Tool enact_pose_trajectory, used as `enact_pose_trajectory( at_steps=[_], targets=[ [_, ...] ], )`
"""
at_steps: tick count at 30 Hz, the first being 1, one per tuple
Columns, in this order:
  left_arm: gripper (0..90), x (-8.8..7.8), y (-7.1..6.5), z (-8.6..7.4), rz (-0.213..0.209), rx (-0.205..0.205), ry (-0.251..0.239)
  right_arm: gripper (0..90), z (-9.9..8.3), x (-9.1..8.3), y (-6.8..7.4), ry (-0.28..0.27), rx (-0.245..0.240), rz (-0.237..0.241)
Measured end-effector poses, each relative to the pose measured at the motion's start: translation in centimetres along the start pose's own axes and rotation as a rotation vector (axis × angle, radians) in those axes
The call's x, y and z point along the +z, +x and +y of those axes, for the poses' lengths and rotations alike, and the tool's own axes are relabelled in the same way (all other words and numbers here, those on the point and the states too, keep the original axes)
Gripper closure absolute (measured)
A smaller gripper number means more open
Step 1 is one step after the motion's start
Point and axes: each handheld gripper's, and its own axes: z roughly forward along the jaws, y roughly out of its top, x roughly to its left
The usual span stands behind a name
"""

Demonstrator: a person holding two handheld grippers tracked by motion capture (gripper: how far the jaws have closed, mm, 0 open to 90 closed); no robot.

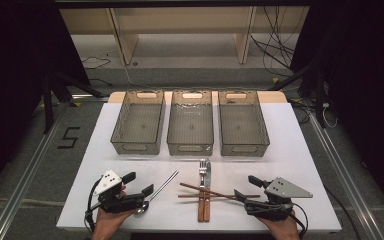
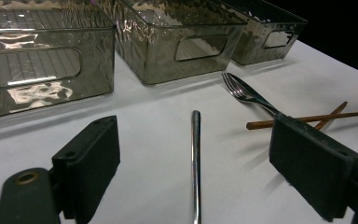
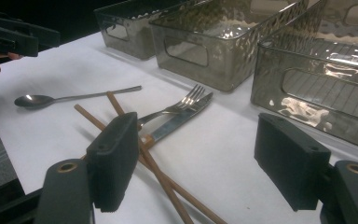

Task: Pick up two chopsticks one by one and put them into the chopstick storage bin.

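We are seeing the left gripper (image 1: 141,184) spread wide, straddling the spoon (image 2: 195,163) handle without pinching; its own jaw is hiding the bowl in the high view. The right gripper (image 1: 246,187) is gaping empty beside the crossed chopsticks (image 1: 207,192), fork (image 1: 202,175) and knife (image 1: 208,187). Three ribbed bins (image 1: 190,122) are sitting on the white table (image 1: 290,150); dark room, cables behind.

Three smoky clear bins (image 1: 190,122) stand side by side on the white table (image 1: 300,150).
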Motion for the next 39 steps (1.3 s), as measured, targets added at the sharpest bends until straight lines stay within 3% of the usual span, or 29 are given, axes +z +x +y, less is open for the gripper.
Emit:
enact_pose_trajectory(
  at_steps=[7,9,13,14,18,22,32,39],
  targets=[
    [16.1,0.0,0.0,0.0,0.001,0.002,-0.001,32.0,0.2,0.0,0.1,0.017,-0.011,0.007],
    [16.1,0.0,0.0,0.0,0.0,0.002,-0.001,33.6,0.5,0.0,0.2,0.062,-0.052,0.021],
    [16.1,0.0,-0.1,0.0,0.0,0.005,0.002,37.1,0.7,0.0,0.3,0.097,-0.078,0.039],
    [16.1,0.0,-0.1,0.0,-0.001,0.006,0.003,38.4,0.8,0.1,0.5,0.135,-0.115,0.044],
    [16.1,0.0,-0.1,0.0,-0.001,0.006,0.004,44.2,0.9,0.5,1.0,0.209,-0.171,0.056],
    [16.1,0.0,-0.1,0.0,-0.001,0.007,0.005,51.0,0.8,1.1,1.4,0.264,-0.222,0.049],
    [16.1,0.1,-0.1,0.0,0.0,0.011,0.008,63.1,0.3,2.5,2.0,0.363,-0.294,0.058],
    [16.1,0.1,-0.1,0.0,0.0,0.011,0.011,67.2,0.1,3.2,2.0,0.404,-0.33,0.048]
  ],
)
